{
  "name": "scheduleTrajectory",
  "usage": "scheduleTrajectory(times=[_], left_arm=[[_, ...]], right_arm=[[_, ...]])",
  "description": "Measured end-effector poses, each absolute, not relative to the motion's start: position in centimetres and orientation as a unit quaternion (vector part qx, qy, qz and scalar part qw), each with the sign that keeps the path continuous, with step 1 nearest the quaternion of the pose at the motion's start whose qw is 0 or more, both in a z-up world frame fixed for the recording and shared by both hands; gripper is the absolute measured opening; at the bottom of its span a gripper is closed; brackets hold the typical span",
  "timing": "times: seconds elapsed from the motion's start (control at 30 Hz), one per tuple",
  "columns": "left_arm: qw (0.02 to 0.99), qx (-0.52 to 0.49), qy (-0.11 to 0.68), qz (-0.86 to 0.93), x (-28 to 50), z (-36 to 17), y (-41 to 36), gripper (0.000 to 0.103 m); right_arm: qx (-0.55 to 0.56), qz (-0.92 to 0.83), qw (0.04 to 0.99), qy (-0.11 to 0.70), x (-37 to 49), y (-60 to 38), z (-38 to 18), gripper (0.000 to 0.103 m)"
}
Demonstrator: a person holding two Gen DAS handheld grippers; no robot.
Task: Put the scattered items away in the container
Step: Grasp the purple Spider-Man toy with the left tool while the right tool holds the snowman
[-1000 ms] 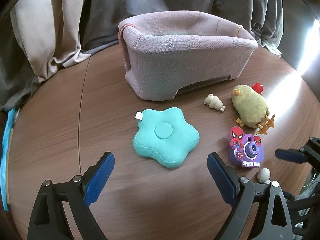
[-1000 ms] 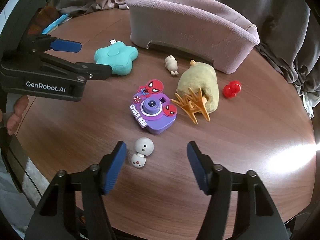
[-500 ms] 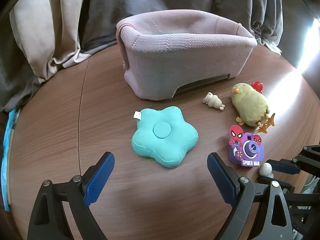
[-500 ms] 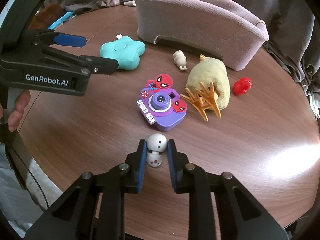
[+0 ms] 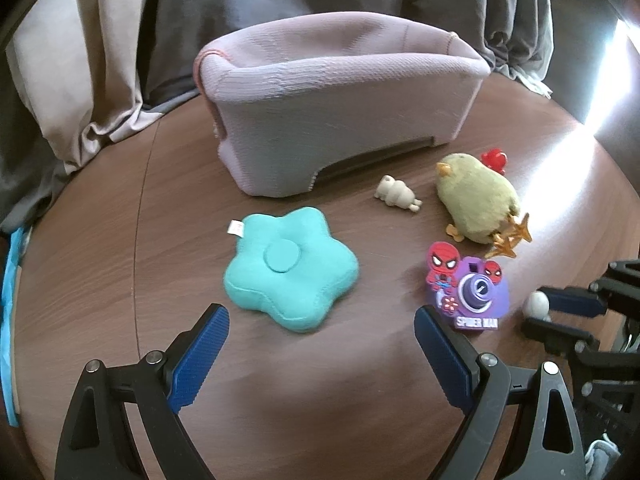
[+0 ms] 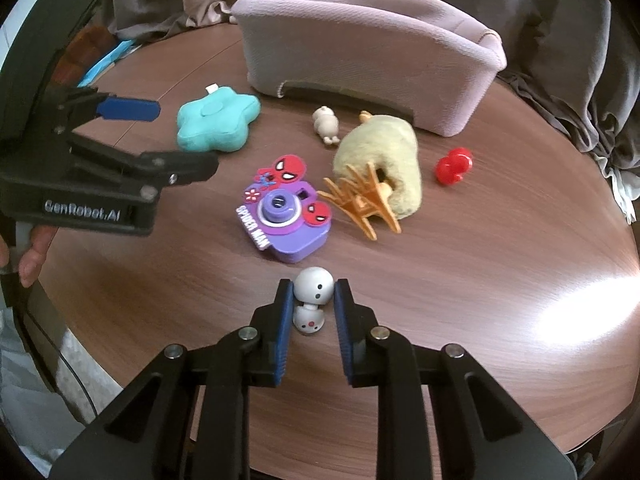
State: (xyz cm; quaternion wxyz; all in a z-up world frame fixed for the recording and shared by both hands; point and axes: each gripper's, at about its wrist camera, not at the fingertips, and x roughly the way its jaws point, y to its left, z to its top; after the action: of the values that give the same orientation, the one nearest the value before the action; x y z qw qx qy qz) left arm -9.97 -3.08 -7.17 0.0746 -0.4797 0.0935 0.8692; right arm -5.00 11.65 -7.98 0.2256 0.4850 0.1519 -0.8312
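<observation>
snowman figure [image 6: 313, 300], small and white, sits between the blue pads [image 6: 282, 332] of my right tongs [image 6: 311, 312], which are pinched in on it from both sides at the near edge of the table [image 6: 500, 320]. i take it across the body, with the round head poking out past the tips, probably because the head is too smooth to trust; whether it is already lifted off the wood i cannot tell. from the left wrist view the same figure [image 5: 537, 303] shows as a pale ball at the end of those tongs.

my left tongs [image 5: 320, 354] hang spread wide and empty, just short of the teal star cushion [image 5: 290, 268]. i judge they are lined up that way because the cushion is broad and soft and needs a full-width bite.

just beyond the snowman lies the purple spider-man toy camera [image 6: 286, 210], face up. beside it, to the right, the yellow-green plush chick [image 6: 384, 168] lies on its side with an orange claw clip [image 6: 362, 200] resting against it. a red piece [image 6: 454, 166] sits apart further right, and a small beige figure [image 6: 326, 124] lies between the chick and the bin.

at the far side stands the pink fabric container [image 6: 372, 60], its top open; its inside is hidden from me here. everything else is outside it, so i judge the tidying is near its start. to drop the snowman in, i must carry it over the camera and chick and clear the soft rim.
</observation>
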Motion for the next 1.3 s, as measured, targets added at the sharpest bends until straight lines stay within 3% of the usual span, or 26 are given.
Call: scheduleTrajectory(times=[1.3], left_arm=[[0.153,-0.492,0.110,0.850,-12.3,-9.3,4.3,0.092]], right_arm=[[0.470,-0.857,0.186,0.104,-6.6,17.5,-5.4,0.018]])
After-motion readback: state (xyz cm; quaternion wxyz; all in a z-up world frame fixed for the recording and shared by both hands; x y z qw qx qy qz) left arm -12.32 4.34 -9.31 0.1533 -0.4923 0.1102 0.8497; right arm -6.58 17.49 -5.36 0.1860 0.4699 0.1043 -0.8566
